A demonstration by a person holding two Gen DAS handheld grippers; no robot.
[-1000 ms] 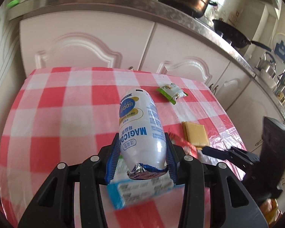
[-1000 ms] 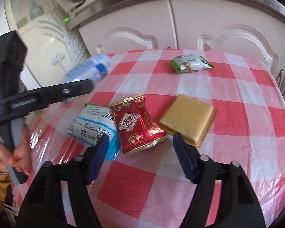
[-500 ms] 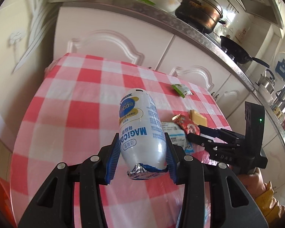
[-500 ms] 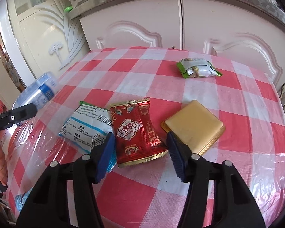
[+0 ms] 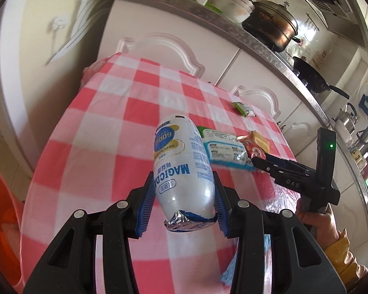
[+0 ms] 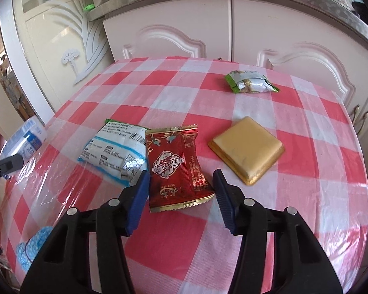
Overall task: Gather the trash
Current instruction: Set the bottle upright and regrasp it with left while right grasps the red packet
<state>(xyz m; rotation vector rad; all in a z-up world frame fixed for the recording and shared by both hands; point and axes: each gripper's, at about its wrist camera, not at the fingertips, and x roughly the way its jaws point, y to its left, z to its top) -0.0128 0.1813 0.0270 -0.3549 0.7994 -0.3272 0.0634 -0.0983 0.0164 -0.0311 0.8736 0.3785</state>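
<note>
Left gripper (image 5: 182,205): clamped on the white bottle (image 5: 181,169), blue pads pressing both sides near its foil-sealed end, far end pointing away and up. Bottle is held above the table (image 5: 105,127), not touching the cloth. Orange bin (image 5: 0,210) sits low at the left edge of the left view.

Right gripper (image 6: 181,196): jaws wide apart, holding nothing. It sits low over the near end of the red wrapper (image 6: 176,164), one pad on either side of it; can't tell if the pads touch the wrapper or the cloth.

Beyond that, on the red-and-white checked cloth:
- blue-white packet (image 6: 115,152) just left of the red wrapper, edges touching or overlapping
- gold packet (image 6: 246,148) to the right of the wrapper, apart from it
- green packet (image 6: 251,83) farther back, well apart from the rest, near the far table edge

From the left view the right gripper (image 5: 260,163) shows its tips at the red wrapper (image 5: 254,150).

Behind the table: white cabinets (image 6: 233,29) under a steel counter.
</note>
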